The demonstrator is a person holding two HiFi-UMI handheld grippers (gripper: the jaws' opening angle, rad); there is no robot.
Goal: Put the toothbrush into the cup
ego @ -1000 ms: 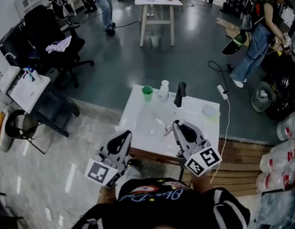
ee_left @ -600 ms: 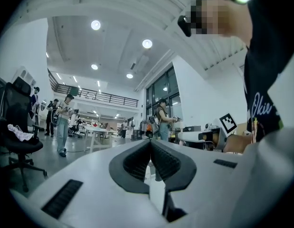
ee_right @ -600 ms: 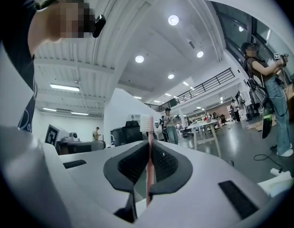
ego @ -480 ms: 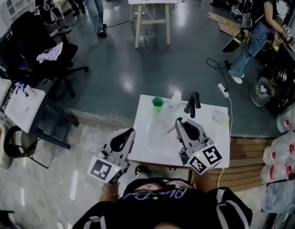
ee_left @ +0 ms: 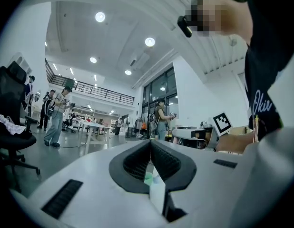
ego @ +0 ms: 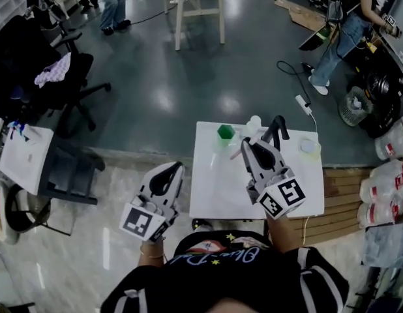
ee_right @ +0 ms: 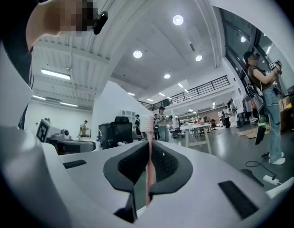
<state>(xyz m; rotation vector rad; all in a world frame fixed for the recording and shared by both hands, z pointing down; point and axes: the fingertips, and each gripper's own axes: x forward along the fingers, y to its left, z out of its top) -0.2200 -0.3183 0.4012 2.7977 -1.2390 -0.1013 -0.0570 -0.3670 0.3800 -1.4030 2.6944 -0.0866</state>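
Head view: above a white table (ego: 214, 194) on a glossy grey floor (ego: 188, 77), the right gripper (ego: 252, 147) clamps the pink toothbrush (ee_right: 148, 175) near the green cup (ego: 225, 132) at the far edge; the left gripper (ego: 170, 169), closed on nothing, hangs left.

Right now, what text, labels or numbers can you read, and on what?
Black shirt: cursive print, too blurred to quote.
Left gripper and right gripper cubes: square marker patterns, no letters.
Wrapped packs: red labels, too small to read.
Toothbrush, green cup: no print visible.
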